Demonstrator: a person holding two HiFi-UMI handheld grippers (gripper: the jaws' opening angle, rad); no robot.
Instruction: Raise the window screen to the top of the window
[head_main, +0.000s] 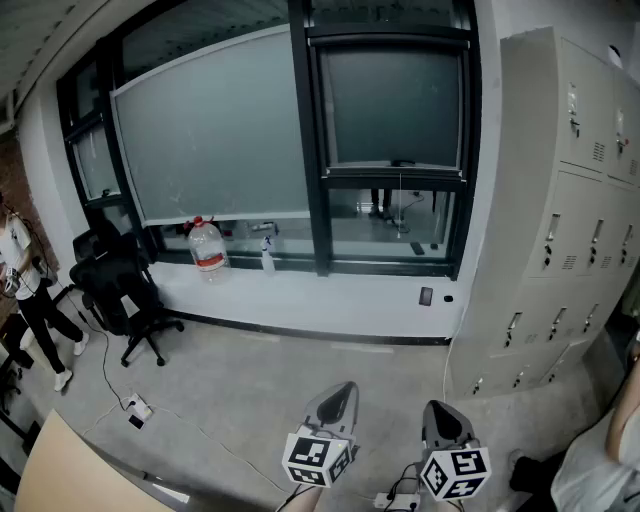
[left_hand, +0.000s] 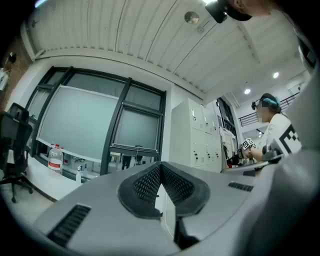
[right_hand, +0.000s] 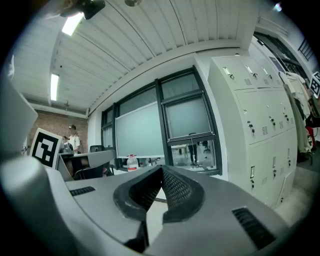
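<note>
The window screen (head_main: 395, 105) covers the upper part of the narrow right-hand window; its bottom bar (head_main: 397, 167) sits about two thirds of the way down, with a thin cord hanging below it. The same window screen (left_hand: 137, 128) appears in the left gripper view, and the window screen (right_hand: 189, 118) in the right gripper view. My left gripper (head_main: 336, 392) and right gripper (head_main: 441, 408) are side by side low in the head view, far from the window, above the floor. Both are shut with nothing between their jaws, the left gripper (left_hand: 160, 169) and the right gripper (right_hand: 161, 171) alike.
A wider screened window (head_main: 215, 130) is to the left. On the white sill (head_main: 300, 295) stand a big water bottle (head_main: 207, 246) and a spray bottle (head_main: 267, 256). Grey lockers (head_main: 570, 200) line the right. A black office chair (head_main: 120, 290), a person (head_main: 25, 290) and a floor power strip (head_main: 138, 408) are at the left.
</note>
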